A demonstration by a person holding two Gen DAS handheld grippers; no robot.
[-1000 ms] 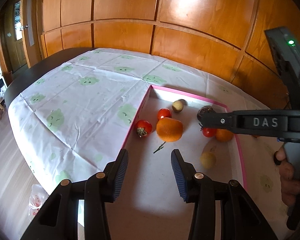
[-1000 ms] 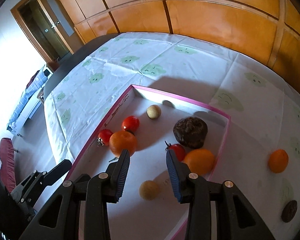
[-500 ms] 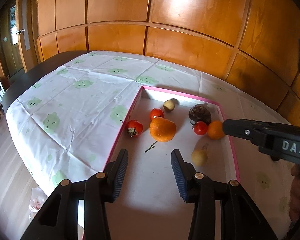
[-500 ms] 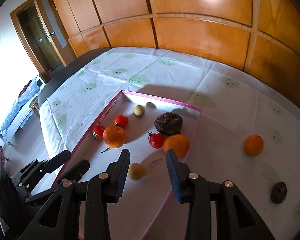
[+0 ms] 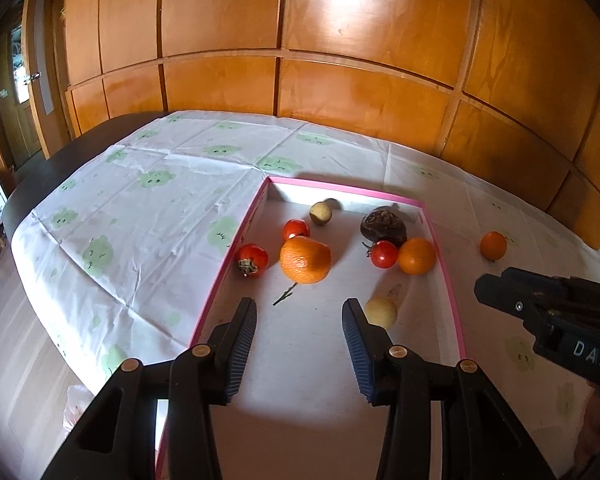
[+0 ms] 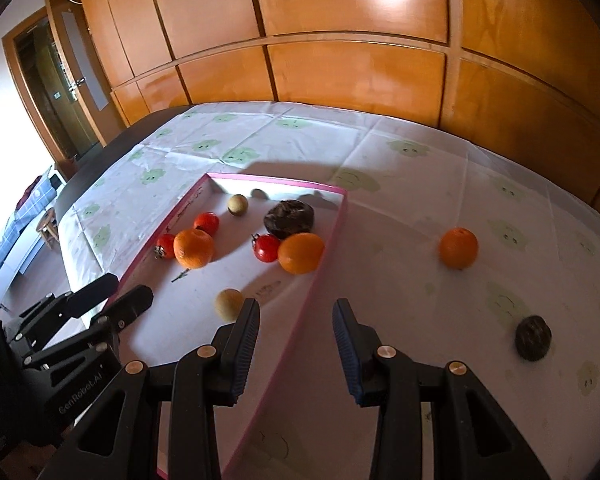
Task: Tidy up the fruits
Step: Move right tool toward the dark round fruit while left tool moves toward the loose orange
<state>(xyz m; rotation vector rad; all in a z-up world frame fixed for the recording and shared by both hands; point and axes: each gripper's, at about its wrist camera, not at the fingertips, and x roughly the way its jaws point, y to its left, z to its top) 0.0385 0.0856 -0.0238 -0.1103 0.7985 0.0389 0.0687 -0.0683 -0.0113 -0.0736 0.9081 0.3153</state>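
A shallow white tray with a pink rim [image 5: 340, 189] [image 6: 276, 183] holds two oranges, three red tomatoes, a dark wrinkled fruit and two pale round fruits. My left gripper [image 5: 300, 320] hovers open over the tray's near end, nothing between its fingers; the large orange [image 5: 305, 260] lies just beyond it. My right gripper [image 6: 296, 320] is open and empty above the tray's right rim, with a pale fruit [image 6: 229, 303] by its left finger. On the cloth to the right of the tray lie a loose orange [image 6: 458, 248] [image 5: 493, 245] and a small dark fruit [image 6: 534, 338].
A white tablecloth with green cloud faces [image 5: 140, 216] covers the table, which backs onto a wood-panelled wall [image 5: 340, 92]. The table's left edge drops to the floor, where a small stool [image 6: 48, 226] stands. A green stem scrap [image 5: 285, 294] lies in the tray.
My right gripper has travelled to the right, from over the tray's middle to its right rim, bringing the loose orange and dark fruit closer. The left gripper stays over the tray.
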